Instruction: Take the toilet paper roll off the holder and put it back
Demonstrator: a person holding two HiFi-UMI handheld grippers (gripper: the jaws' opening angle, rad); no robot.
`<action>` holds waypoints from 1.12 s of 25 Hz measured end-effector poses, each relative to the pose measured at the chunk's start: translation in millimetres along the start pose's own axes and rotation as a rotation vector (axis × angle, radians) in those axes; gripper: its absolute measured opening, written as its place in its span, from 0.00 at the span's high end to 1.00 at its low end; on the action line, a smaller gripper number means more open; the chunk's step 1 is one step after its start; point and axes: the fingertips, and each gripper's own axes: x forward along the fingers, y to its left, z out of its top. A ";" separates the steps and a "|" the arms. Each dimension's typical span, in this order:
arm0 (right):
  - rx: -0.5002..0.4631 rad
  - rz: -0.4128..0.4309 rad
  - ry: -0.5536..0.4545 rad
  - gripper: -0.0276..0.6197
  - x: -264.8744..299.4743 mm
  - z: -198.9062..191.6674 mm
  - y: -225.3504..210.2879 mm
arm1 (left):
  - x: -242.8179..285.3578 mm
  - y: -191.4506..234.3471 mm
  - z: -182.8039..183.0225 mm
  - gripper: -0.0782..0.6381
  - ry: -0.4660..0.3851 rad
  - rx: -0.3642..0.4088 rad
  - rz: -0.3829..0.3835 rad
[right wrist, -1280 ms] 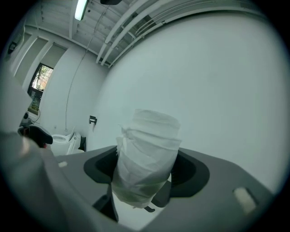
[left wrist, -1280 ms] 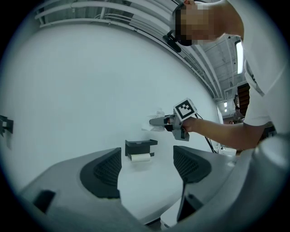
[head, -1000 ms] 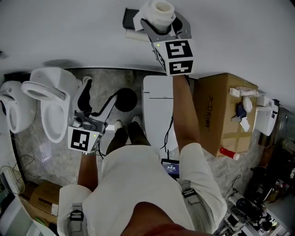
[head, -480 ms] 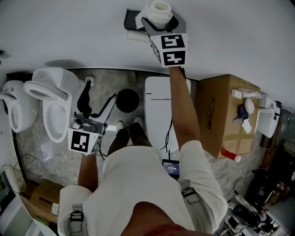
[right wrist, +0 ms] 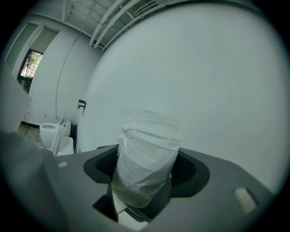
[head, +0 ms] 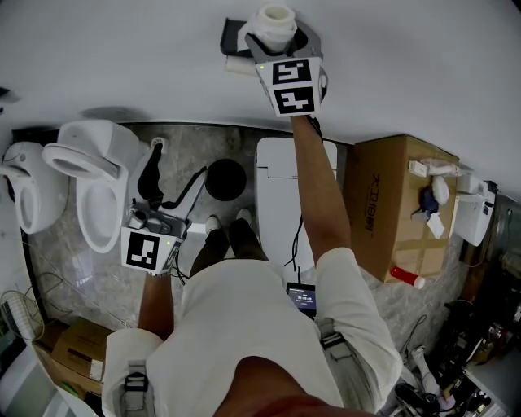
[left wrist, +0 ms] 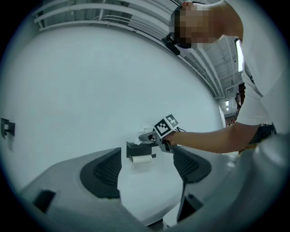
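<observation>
Toilet paper roll [right wrist: 146, 156] clamped in right gripper [right wrist: 145, 179] jaws near holder [head: 231, 34]; left gripper [left wrist: 147, 170] jaws apart.

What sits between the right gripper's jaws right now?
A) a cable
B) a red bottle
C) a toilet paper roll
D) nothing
C: the right gripper view shows the right gripper shut on the white toilet paper roll, up by the wall holder.

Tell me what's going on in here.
A person is working with tongs in each hand. The right tongs are clamped on a toilet paper roll, raised to the wall right by the dark holder. Whether the roll touches the holder can't be made out. The left tongs are open and empty, held low beside a toilet.
</observation>
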 end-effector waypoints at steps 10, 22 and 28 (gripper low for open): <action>-0.038 -0.048 0.026 0.44 1.8 -4.1 -2.7 | -7.0 1.3 0.9 0.41 0.001 0.006 0.024; 0.072 -0.035 -0.045 0.31 -30.7 15.5 -4.9 | -10.8 -1.9 7.1 0.41 -0.010 0.008 0.021; 0.096 -0.014 -0.143 0.31 -85.0 43.2 3.1 | -10.6 -8.9 12.8 0.41 -0.021 0.013 0.007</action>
